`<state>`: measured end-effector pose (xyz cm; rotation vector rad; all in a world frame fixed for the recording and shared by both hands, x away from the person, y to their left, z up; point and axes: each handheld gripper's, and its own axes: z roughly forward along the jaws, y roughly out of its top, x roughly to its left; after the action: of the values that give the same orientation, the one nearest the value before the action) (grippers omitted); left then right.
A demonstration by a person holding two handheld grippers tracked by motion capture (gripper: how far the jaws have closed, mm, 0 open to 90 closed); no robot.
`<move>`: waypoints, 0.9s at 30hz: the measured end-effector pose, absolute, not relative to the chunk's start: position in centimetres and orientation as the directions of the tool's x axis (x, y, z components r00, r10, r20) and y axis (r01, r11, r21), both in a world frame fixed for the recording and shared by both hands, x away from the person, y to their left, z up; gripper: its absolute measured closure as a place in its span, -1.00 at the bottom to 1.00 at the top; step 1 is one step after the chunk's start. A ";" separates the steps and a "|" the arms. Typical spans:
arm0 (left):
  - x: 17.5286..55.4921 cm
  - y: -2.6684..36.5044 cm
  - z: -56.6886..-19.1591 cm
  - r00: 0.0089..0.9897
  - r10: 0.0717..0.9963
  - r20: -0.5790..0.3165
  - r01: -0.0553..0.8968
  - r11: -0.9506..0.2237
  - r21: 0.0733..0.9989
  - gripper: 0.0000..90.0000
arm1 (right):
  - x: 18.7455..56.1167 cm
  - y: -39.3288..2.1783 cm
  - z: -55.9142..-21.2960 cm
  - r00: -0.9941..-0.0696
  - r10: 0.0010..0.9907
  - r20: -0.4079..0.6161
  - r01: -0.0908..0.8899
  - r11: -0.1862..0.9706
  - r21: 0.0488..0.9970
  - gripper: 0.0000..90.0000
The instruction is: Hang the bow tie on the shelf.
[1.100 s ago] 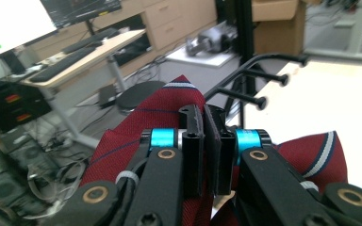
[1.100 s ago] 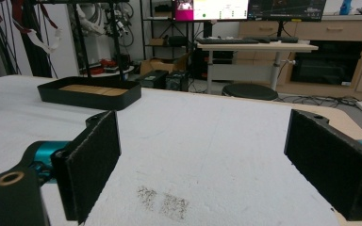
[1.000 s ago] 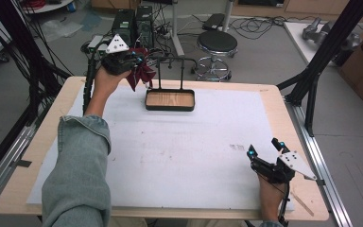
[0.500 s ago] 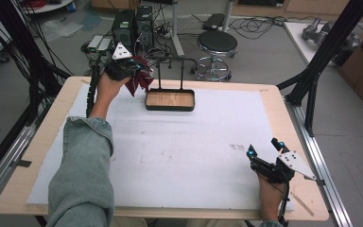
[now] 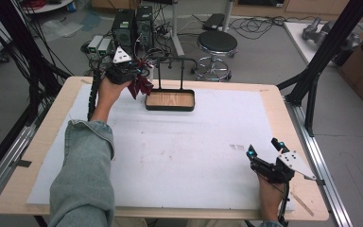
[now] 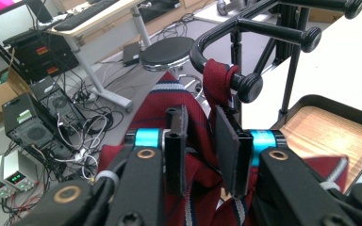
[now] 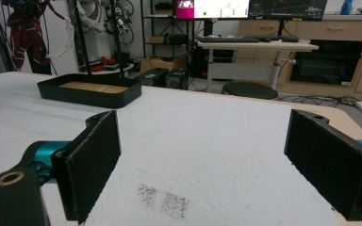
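I see two grippers, one tie, one black rack with a wooden tray under it, and one round stool.

My left gripper (image 5: pixel 131 75) sits in the upper left of the high view, at the far edge of the table (image 5: pixel 42 142). In the left gripper view its two black jaws stand a little apart. The red striped tie (image 6: pixel 179 155) runs between them and behind them, but the pads are not pressing on it, so the grip is let go. The jaws have just been opening. The tie is looped over a knobbed peg of the rack (image 6: pixel 264 37) in the upper middle of that view. The rest of it hangs down in front of the gripper. The wooden tray (image 6: pixel 330 132) shows at the right edge. The stool (image 6: pixel 172 52) stands on the floor behind.

A second ago the left hand held the tie higher, with the jaws shut on it. Now the hand sits lower, close by the rack. The left arm, in a blue denim sleeve (image 5: pixel 82 179), reaches far up the table, and the hand (image 5: pixel 108 92) is closed round the gripper.

My right gripper (image 5: pixel 260 156) rests low in the lower right of the high view. It has not moved. Its jaws stand wide apart with nothing between them, just above the white table top.
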<state>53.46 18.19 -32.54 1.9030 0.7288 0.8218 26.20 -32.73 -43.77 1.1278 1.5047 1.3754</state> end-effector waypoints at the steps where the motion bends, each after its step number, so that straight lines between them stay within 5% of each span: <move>1: 53.5 18.2 -32.5 0.604 0.759 0.245 0.153 -0.412 0.898 0.61 | 26.2 -32.7 -43.8 -0.293 0.956 0.014 0.099 0.016 0.995 -0.77; 13: 50.7 19.9 -32.2 0.590 0.787 0.181 0.169 -0.340 0.925 0.36 | 26.2 -32.8 -43.8 -0.292 0.956 0.016 0.096 0.013 0.995 -0.77; 27: 42.3 23.1 -31.5 0.548 0.833 0.070 0.153 -0.182 0.971 -0.15 | 26.3 -32.9 -43.8 -0.287 0.957 0.035 0.101 -0.006 0.995 -0.77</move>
<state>42.29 23.12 -31.51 1.6677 0.8406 0.7596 26.30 -32.86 -43.75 1.1455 1.4900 1.3900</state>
